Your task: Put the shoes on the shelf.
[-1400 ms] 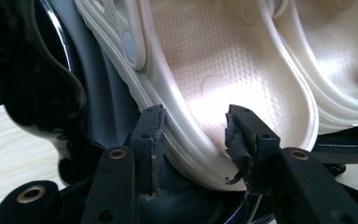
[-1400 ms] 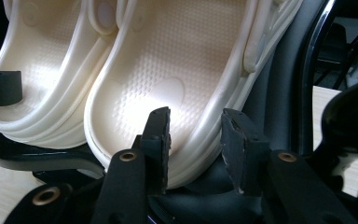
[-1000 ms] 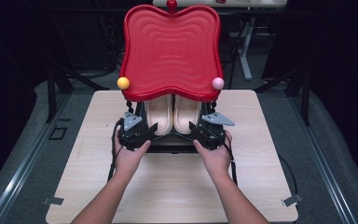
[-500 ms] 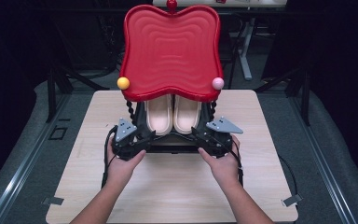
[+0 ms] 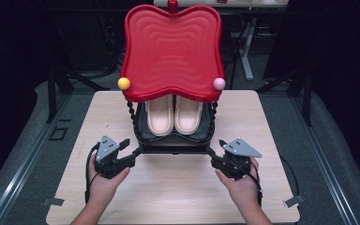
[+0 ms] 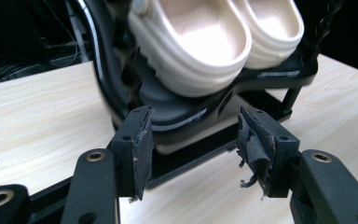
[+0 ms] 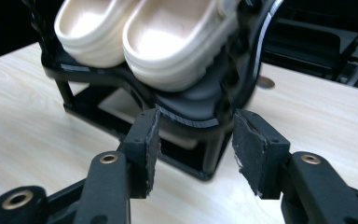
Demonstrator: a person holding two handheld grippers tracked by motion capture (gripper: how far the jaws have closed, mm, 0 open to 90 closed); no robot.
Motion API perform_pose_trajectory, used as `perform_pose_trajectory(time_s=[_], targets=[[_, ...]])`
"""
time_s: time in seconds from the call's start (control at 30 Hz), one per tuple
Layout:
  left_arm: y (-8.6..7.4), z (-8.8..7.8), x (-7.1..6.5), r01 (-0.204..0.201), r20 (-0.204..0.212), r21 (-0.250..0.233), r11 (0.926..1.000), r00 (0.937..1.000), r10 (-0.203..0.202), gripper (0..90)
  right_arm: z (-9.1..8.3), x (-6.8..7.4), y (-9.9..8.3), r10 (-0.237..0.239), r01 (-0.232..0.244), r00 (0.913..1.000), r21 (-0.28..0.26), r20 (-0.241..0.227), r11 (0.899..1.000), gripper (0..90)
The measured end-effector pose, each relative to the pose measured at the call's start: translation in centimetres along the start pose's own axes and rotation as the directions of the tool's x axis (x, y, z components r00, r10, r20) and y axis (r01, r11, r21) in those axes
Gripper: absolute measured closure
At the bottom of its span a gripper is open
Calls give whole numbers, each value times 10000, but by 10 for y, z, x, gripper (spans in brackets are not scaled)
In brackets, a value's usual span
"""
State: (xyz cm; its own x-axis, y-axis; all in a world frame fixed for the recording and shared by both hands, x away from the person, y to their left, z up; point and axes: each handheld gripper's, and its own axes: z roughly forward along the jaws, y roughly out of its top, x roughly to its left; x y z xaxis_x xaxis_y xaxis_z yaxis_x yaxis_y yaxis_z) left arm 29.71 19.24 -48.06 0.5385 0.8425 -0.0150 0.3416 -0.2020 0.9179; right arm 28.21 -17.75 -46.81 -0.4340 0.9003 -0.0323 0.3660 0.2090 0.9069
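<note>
A black shoe stand (image 5: 173, 140) sits on the light wooden desk (image 5: 168, 187), toward twelve o'clock from the desk's middle. Its lower shelf carries a pair of cream clogs (image 5: 173, 115), side by side and touching, heels toward the person. Above them a red scalloped tray (image 5: 171, 51) tilts up and faces the high view, with a yellow ball (image 5: 123, 83) at its seven o'clock corner, a pink ball (image 5: 219, 84) at its five o'clock corner and a red knob (image 5: 172, 4) at twelve o'clock.

The left gripper (image 5: 127, 151) lies at about eight o'clock from the stand, near its front left corner, held in the person's left hand (image 5: 104, 180). Its jaws have just been opening and now stand wide apart with nothing between them; in the left gripper view (image 6: 193, 142) the stand's black base and the curved shelf edge lie just beyond the fingertips, apart from the pads (image 6: 140, 149). The right-hand pad's rubber is frayed.

The right gripper (image 5: 215, 158) lies at about four o'clock from the stand, near its front right corner, in the right hand (image 5: 239, 187). Its jaws have also just been opening and gape wide, holding nothing; in the right gripper view (image 7: 196, 144) the stand's corner post and shelf edge show between and beyond the pads (image 7: 150, 147), not touching them.

A grey three-cornered plate tops each gripper, and black cables trail back beside the wrists.
</note>
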Motion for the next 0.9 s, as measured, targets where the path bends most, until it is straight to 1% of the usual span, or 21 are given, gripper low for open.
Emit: perform_pose_trajectory(time_s=[0.07, 0.17, 0.2, 0.3, 0.33, 0.4, 0.47, 0.5, 0.53, 0.6, 0.67, 0.7, 0.8, 0.9], targets=[[-7, -6, 2, 88, -48, 55, 9999, 10000, -87, 452, -8, -4, -9, 38, -38, 9999, 25, 120, 10000, 503], [-18, -12, 5, 193, -80, 251, 9995, 9998, -191, 452, -17, -9, -23, 298, -299, 9994, 53, 202, 9995, 503], [-21, -14, 5, 193, -65, 319, 9993, 9998, -191, 449, -21, -11, -28, 301, -304, 9992, 118, 263, 9995, 503], [-31, -23, 8, 268, -89, 466, 9986, 9996, -264, 446, -29, -16, -42, 445, -458, 9975, 233, 545, 9987, 504], [-33, -25, 8, 306, -97, 424, 9986, 9995, -303, 445, -33, -19, -47, 514, -532, 9966, 269, 639, 9982, 503], [-39, -30, 9, 416, -130, 401, 9983, 9991, -411, 444, -37, -22, -54, 709, -730, 9952, 291, 668, 9969, 504], [-45, -35, 10, 458, -139, 499, 9977, 9989, -452, 443, -39, -24, -59, 763, -782, 9951, 288, 627, 9965, 504], [-49, -35, 10, 421, -168, 566, 9975, 9990, -412, 441, -40, -25, -62, 700, -717, 9960, 286, 547, 9970, 505], [-53, -36, 12, 360, -302, 671, 9971, 9990, -340, 440, -41, -25, -64, 629, -645, 9967, 301, 512, 9975, 504], [-60, -34, 15, 301, -568, 779, 9965, 9981, -257, 440, -40, -25, -67, 256, -287, 9975, 474, 655, 9985, 504], [-66, -32, 19, 323, -716, 902, 9954, 9971, -259, 440, -40, -24, -68, 138, -173, 9971, 476, 744, 9987, 505], [-69, -30, 22, 422, -760, 1014, 9939, 9965, -345, 440, -39, -24, -69, 97, -133, 9969, 469, 779, 9988, 505], [-74, -28, 27, 640, -633, 1070, 9922, 9963, -574, 441, -36, -23, -74, -18, -25, 9971, 562, 761, 9984, 506], [-80, -25, 32, 784, -702, 1203, 9896, 9951, -703, 441, -30, -22, -82, -198, 153, 9979, 725, 609, 9973, 506]])
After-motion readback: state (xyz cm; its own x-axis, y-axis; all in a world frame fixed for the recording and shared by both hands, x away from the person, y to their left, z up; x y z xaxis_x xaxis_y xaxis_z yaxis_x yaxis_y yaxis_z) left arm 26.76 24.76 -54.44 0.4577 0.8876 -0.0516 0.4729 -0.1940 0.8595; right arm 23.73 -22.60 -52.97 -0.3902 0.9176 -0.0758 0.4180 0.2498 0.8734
